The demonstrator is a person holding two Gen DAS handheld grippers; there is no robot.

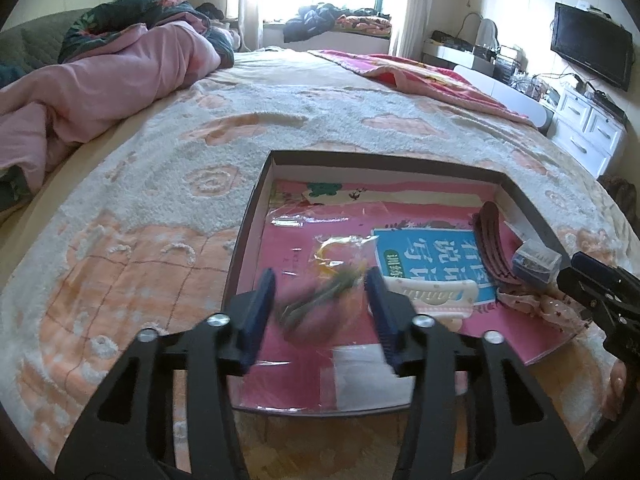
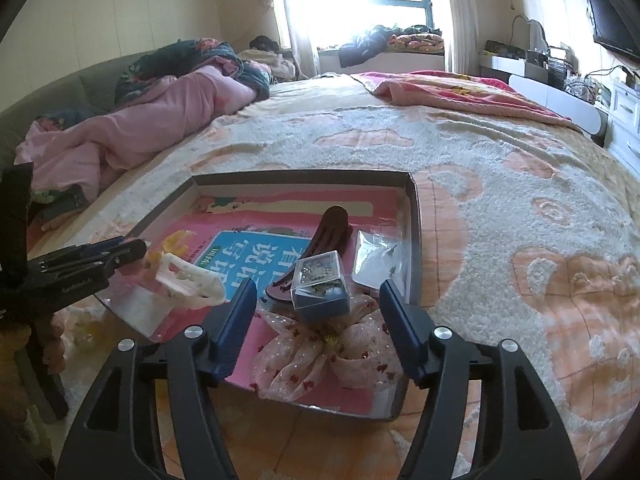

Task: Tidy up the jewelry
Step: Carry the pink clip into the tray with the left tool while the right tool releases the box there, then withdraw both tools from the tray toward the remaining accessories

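A shallow dark-walled box lies on the bed, lined with a pink and blue book. In it are a white hair claw, a brown hair clip, a small clear case, a sheer pink bow and a clear bag. My left gripper is open over the box; a blurred greenish item in clear plastic sits between its fingers, apart from them. My right gripper is open around the case and bow.
The box rests on a fluffy white and orange blanket. A pink quilt is heaped at the back left. A red blanket lies at the back right. White drawers and a TV stand past the bed's right edge.
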